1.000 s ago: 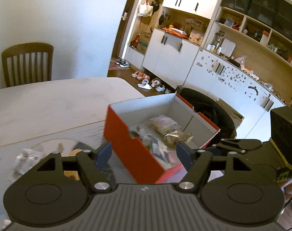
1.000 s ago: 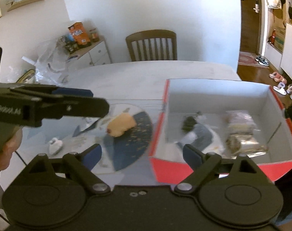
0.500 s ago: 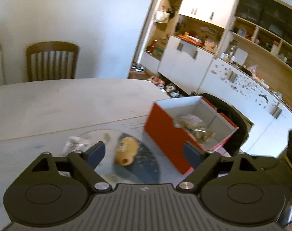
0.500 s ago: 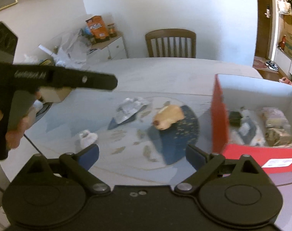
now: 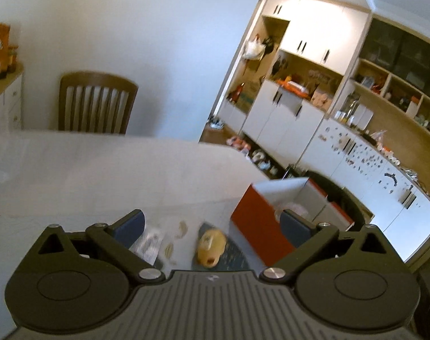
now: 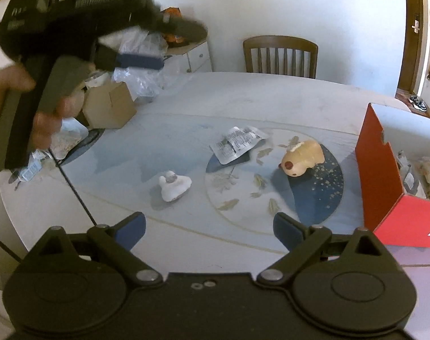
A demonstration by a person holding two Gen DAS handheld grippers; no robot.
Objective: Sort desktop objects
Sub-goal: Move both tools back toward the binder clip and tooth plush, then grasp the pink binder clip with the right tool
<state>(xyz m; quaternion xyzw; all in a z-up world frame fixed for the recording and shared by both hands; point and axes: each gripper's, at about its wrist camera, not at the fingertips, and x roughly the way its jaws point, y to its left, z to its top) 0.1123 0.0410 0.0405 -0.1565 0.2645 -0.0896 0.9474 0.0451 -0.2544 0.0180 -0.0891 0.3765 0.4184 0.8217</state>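
Both sets of fingers spread wide, holding nothing: right gripper (image 6: 209, 228) low over the surface (image 6: 271, 102), left gripper (image 5: 212, 225) up high. Tan toy (image 6: 302, 162), white toy (image 6: 173, 185) and packet (image 6: 236, 143) lying apart. Red box (image 6: 380, 178) at the right edge, bags inside.

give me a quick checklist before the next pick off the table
1. Right claw open and holding nothing: ok.
2. Left claw open and holding nothing: ok.
3. Tan animal toy lying free on the table, nothing touching it: ok.
4. White toy and silver packet apart from each other: ok.
5. Red box open at the top with items already inside: ok.
6. Room left in the box for three more things: cannot tell, since only part of its inside shows.
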